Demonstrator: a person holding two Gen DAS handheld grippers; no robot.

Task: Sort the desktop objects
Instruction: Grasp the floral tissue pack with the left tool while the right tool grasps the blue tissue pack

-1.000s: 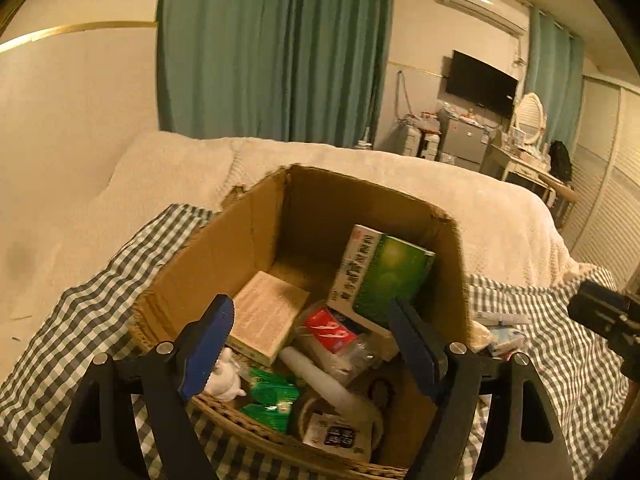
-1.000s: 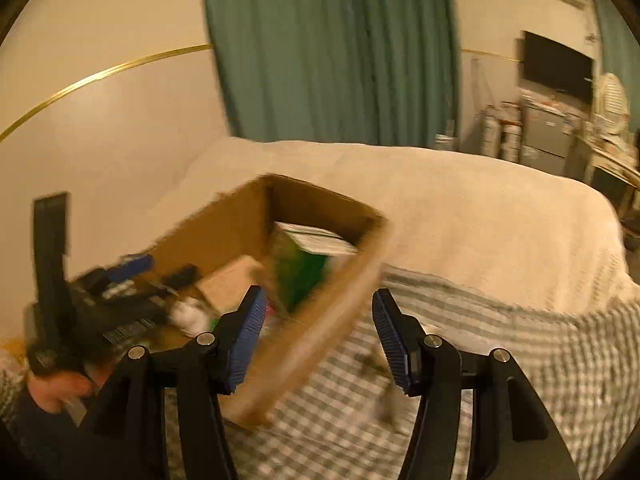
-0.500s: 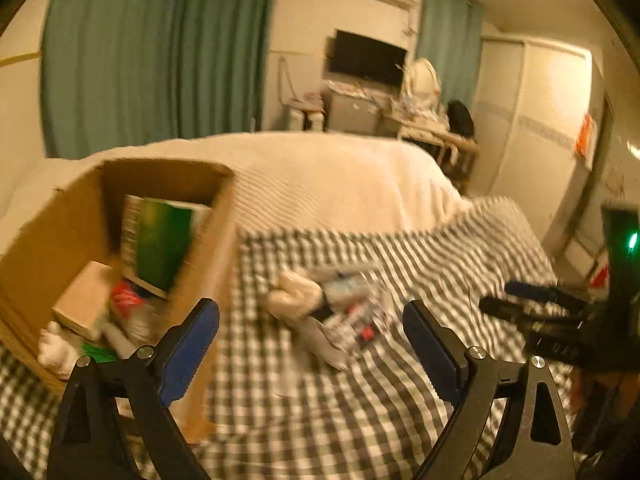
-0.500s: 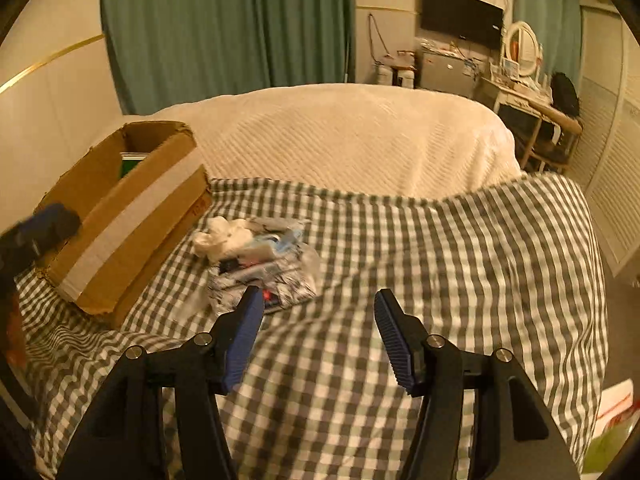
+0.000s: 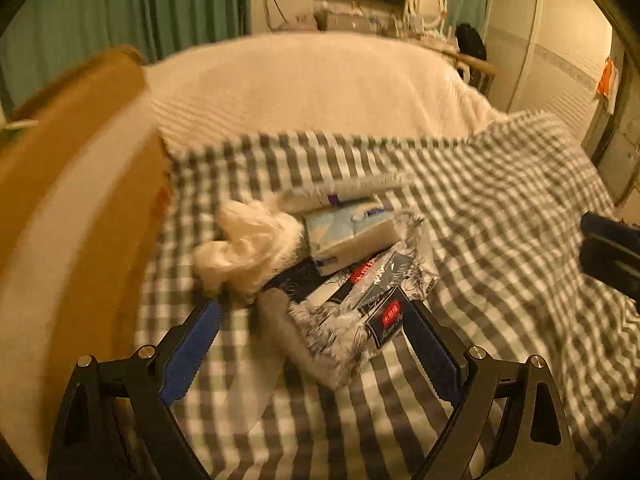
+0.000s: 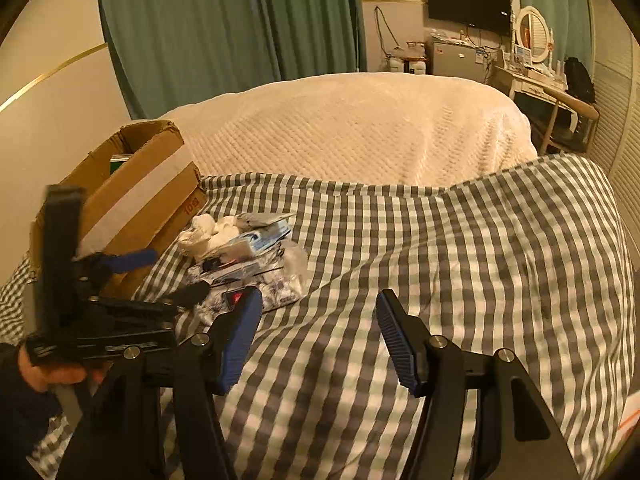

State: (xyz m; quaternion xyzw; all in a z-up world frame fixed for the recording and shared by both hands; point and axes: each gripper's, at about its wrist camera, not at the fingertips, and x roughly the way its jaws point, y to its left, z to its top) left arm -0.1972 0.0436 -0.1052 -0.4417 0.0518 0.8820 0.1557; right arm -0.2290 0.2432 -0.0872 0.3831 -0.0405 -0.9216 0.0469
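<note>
We work on a bed under a grey-and-white checked cloth (image 6: 460, 248), soft ground that lets things slump. The brown cardboard box (image 6: 132, 196) stands beside the heap, near for dropping. The loose pile of packets and white wadding (image 5: 320, 256) lies unsorted on the cloth. Our left gripper (image 5: 316, 340), jaws just opened wide, straddles the crinkly printed packet (image 5: 352, 320) without pinching. Our right gripper (image 6: 320, 340) hangs half-spread, empty.

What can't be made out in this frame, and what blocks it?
- Cardboard box contents: left wrist view shows only its blurred outer wall; right wrist view shows just a green edge over the rim.
- Packet labels in the pile: motion blur in the left wrist view, too small in the right wrist view.
- Bottom of the pile: covered by the white cloth and upper packets.
- Right tongs: cut off by the left view's edge.
</note>
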